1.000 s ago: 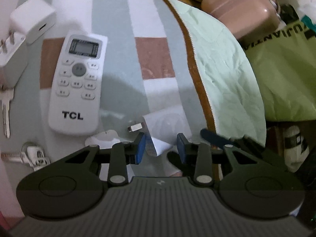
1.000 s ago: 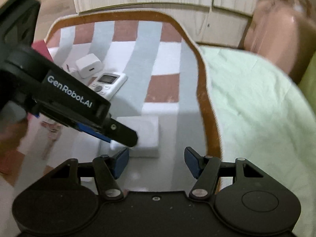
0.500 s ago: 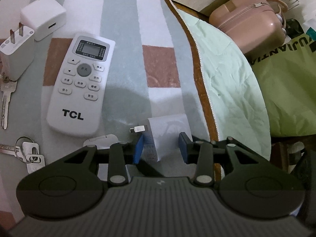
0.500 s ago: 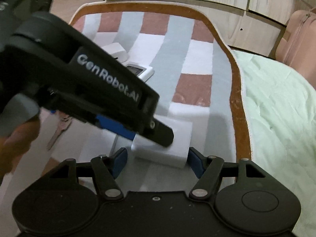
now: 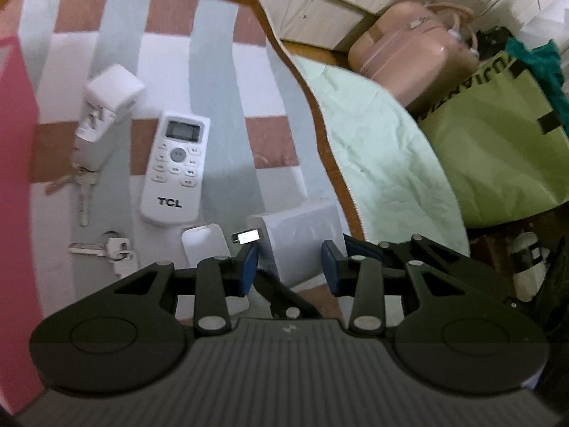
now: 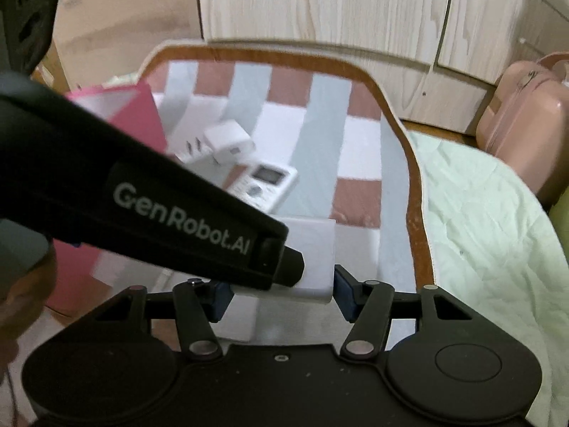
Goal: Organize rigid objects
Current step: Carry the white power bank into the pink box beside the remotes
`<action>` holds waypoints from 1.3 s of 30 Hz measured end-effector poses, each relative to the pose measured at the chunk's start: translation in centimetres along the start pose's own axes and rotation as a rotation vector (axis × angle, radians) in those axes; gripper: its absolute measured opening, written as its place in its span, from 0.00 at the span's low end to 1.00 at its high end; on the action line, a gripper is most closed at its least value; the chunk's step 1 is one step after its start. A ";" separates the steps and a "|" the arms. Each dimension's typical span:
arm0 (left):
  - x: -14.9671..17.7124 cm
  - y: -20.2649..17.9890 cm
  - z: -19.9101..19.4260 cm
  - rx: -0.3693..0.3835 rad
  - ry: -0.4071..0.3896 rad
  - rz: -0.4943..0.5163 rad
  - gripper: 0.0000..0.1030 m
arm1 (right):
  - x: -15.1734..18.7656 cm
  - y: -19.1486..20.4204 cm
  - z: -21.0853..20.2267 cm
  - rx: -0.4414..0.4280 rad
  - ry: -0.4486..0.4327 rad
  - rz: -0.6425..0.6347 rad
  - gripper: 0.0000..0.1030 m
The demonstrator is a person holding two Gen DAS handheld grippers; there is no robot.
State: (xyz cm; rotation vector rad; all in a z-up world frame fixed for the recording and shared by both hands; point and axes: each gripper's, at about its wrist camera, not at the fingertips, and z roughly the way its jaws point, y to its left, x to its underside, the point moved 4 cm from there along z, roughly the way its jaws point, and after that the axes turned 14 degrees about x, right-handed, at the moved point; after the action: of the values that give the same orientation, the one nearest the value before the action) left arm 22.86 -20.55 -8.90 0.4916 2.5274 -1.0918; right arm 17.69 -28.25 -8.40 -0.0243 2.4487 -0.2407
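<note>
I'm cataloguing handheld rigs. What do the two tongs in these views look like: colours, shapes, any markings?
Both are matte black. The left tongs have blue pads on black link arms with silver pivot pins, two round housings and a ribbed grey body. The right tongs match, with a smooth black body. White "GenRobot.AI" lettering runs along the left unit's side.

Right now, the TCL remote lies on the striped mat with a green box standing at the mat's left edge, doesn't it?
Not quite: the box at the mat's left edge is pink, not green, as the left wrist view shows, and the right wrist view confirms it. The rest holds: the TCL remote lies face up on the striped mat.
</note>
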 end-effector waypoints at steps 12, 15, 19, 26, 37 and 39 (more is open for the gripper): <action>1.2 -2.1 -9.8 -0.058 -0.063 0.024 0.37 | -1.8 3.7 -7.7 -0.074 -0.036 0.020 0.65; 1.7 -2.1 -12.2 -0.085 -0.077 0.037 0.37 | -1.7 5.5 -9.6 -0.110 -0.045 0.013 0.65; 2.4 -1.3 -15.2 -0.100 -0.095 0.018 0.37 | -2.0 7.5 -11.0 -0.172 -0.030 -0.001 0.65; 4.0 0.7 -19.6 -0.113 -0.148 -0.029 0.36 | -2.9 10.6 -12.3 -0.257 -0.044 -0.050 0.65; 6.4 4.1 -23.5 -0.108 -0.207 -0.083 0.37 | -3.3 14.5 -12.6 -0.335 -0.048 -0.124 0.65; 6.7 5.1 -23.8 -0.097 -0.231 -0.119 0.36 | -3.3 15.2 -12.5 -0.344 -0.052 -0.135 0.65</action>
State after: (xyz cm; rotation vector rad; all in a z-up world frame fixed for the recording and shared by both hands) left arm 15.14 1.61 0.34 0.1791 2.4156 -0.9979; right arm 13.09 -10.98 0.42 -0.3421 2.4108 0.1238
